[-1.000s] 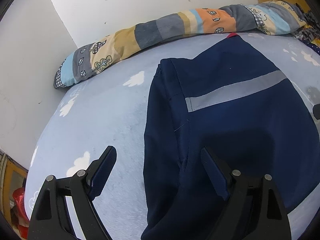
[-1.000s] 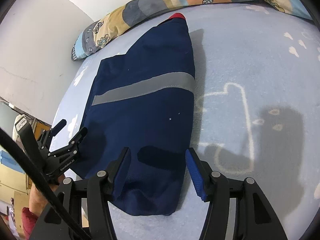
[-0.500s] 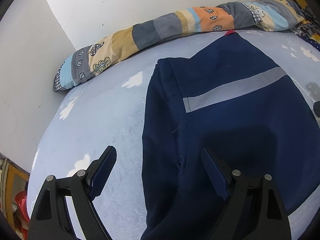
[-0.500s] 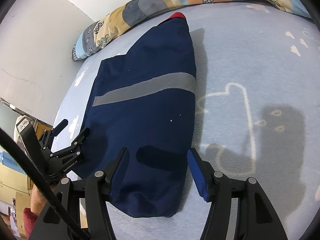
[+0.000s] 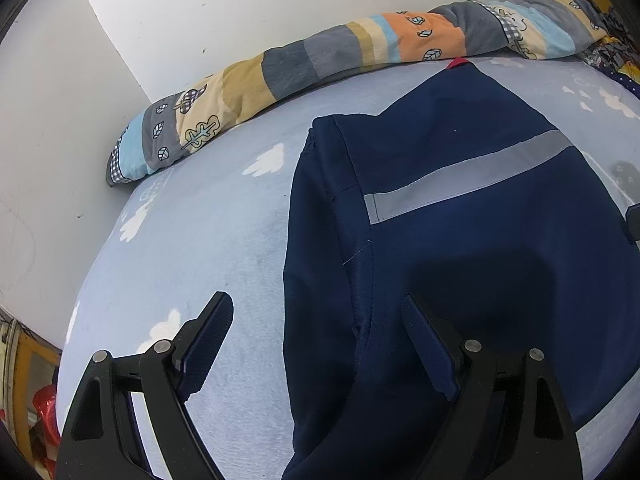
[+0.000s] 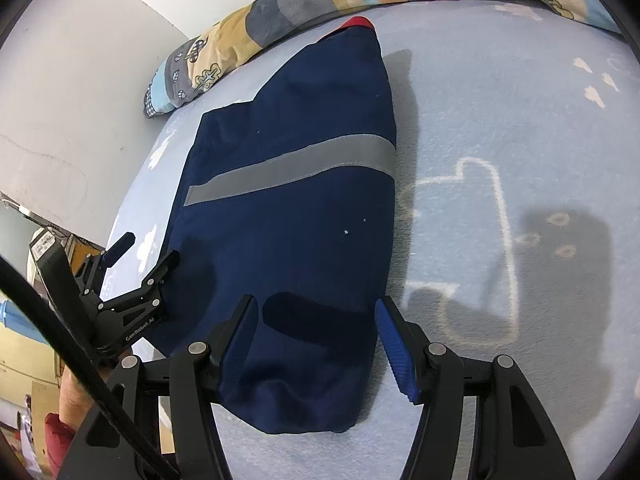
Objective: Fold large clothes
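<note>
Now, jacket (image 6: 288, 216) folded lengthwise, flat on bed (image 6: 500, 112). My left gripper (image 5: 316, 340) wide open, empty, astride near left edge. My right gripper (image 6: 314, 332) parted, empty, over near hem. Risk: pinching top layer only, so fold peels open on lift.

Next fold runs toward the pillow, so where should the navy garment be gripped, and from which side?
Probably the navy garment at its near hem, one corner each, coming from the near bed edge. It lies flat, its length running toward the patchwork pillow, and both open tools, left tool and right tool, are over that end.
</note>
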The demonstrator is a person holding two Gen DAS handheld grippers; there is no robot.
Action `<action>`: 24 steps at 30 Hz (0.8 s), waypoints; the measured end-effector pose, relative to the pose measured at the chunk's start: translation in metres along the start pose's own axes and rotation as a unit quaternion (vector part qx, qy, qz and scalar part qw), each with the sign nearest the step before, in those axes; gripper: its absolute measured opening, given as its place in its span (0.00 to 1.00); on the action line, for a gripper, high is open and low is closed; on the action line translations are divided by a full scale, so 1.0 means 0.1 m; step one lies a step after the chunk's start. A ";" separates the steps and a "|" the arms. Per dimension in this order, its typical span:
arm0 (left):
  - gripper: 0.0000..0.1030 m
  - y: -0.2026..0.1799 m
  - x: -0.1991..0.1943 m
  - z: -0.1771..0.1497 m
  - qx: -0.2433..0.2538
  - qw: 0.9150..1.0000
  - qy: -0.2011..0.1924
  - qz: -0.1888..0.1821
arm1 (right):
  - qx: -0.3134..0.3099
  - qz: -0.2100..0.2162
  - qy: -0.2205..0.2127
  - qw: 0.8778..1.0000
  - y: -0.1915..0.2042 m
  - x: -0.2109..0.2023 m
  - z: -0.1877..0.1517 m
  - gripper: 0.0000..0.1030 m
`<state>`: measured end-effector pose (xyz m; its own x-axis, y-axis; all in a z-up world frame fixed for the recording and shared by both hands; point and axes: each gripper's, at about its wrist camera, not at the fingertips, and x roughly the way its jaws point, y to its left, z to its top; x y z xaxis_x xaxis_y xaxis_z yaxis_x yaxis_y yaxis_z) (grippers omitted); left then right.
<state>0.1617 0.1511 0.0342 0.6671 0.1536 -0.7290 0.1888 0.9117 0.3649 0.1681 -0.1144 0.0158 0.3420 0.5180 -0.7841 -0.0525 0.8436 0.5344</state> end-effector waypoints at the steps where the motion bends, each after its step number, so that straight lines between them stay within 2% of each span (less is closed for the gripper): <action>1: 0.83 0.00 0.00 0.00 -0.002 1.000 0.000 -0.001 | 0.000 -0.001 0.000 1.000 0.01 0.01 0.00 0.64; 12: 0.84 0.27 0.11 0.03 -0.099 0.994 0.020 -0.043 | -0.008 -0.007 0.000 1.000 0.07 0.03 0.01 0.68; 18: 0.84 0.17 0.16 0.03 -0.089 0.995 0.030 -0.045 | -0.060 -0.075 0.002 0.995 0.26 0.15 -0.06 0.68; 22: 0.84 0.10 0.20 0.02 -0.074 0.996 0.035 -0.035 | -0.113 -0.118 -0.001 0.987 0.40 0.21 -0.13 0.69; 24: 0.85 0.10 0.21 0.02 -0.078 0.996 0.039 -0.035 | -0.116 -0.124 -0.002 0.985 0.39 0.24 -0.14 0.69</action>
<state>0.1788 0.1631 0.0236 0.5979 0.1110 -0.7939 0.1144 0.9684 0.2215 0.1613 -0.0674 0.0139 0.3743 0.2907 -0.8806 -0.1801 0.9543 0.2385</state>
